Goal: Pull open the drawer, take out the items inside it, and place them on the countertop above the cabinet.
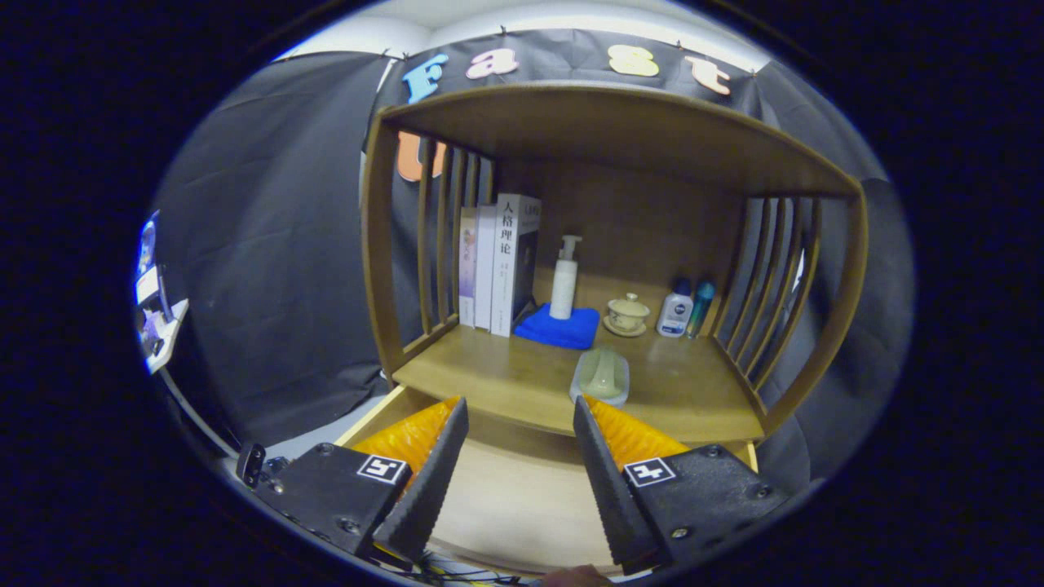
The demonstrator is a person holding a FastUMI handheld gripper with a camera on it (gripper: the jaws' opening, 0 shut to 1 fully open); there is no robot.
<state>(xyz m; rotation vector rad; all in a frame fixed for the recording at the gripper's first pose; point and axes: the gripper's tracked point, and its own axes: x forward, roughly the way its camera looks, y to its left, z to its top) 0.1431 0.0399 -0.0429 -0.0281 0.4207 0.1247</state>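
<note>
A wooden cabinet with slatted sides stands ahead, and its drawer is pulled out below the countertop. The drawer's bare wooden floor shows between my fingers. My gripper is open above the drawer with nothing between its fingers. A pale green, translucent item lies on the countertop near its front edge, just beyond the right finger's tip. Whether anything lies in the drawer's hidden parts, I cannot tell.
At the back of the countertop stand three books, a white pump bottle on a blue cloth, a lidded cup on a saucer and two small bottles. A wooden shelf roof spans overhead.
</note>
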